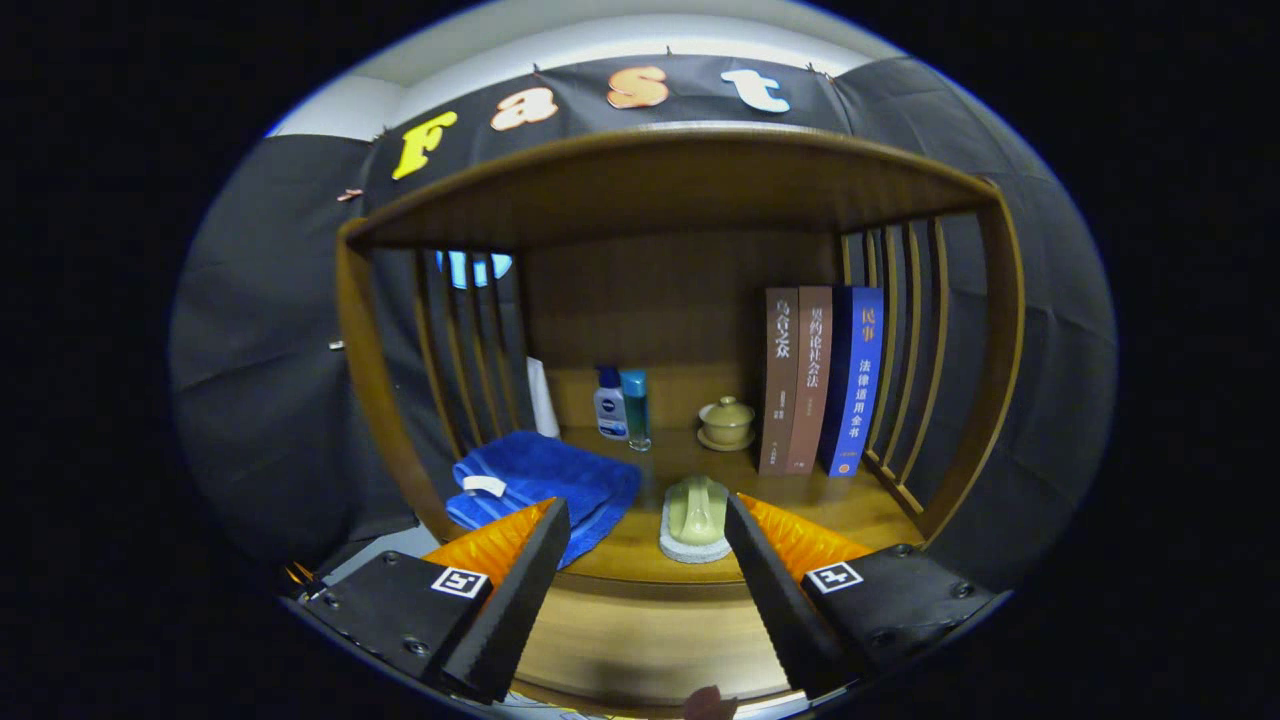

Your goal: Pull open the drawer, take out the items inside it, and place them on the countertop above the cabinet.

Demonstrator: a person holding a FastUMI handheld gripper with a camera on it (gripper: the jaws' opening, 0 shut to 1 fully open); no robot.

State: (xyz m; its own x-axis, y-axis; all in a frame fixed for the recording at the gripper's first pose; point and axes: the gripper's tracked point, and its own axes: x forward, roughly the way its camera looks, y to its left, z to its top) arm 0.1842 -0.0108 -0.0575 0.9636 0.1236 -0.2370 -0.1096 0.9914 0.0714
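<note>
Hovering spread apart and holding nothing, the tongs point at the desk on top of the cabinet, with their two black fingers wide of each other. Just ahead of them, in line with the gap, a pale green brush lies on a light pad near the desk's front edge. Ahead and to the left of the left finger is a folded blue towel. Well beyond the tongs, against the back panel, stand two small bottles and a lidded cup, and to the right of those three books stand upright beside the slatted side. Below the fingers runs the wooden front of the cabinet, and at its lower edge, between the fingers, a small dark rounded thing pokes up; it may be the drawer's knob, but I cannot tell for sure. No open drawer is to be seen, so I judge the task is at its first step, the pulling open, or else between trips. The next move, as I read it, calls for dropping the tongs down to that knob, closing both fingers on it squarely, and drawing straight back without twisting.
</note>
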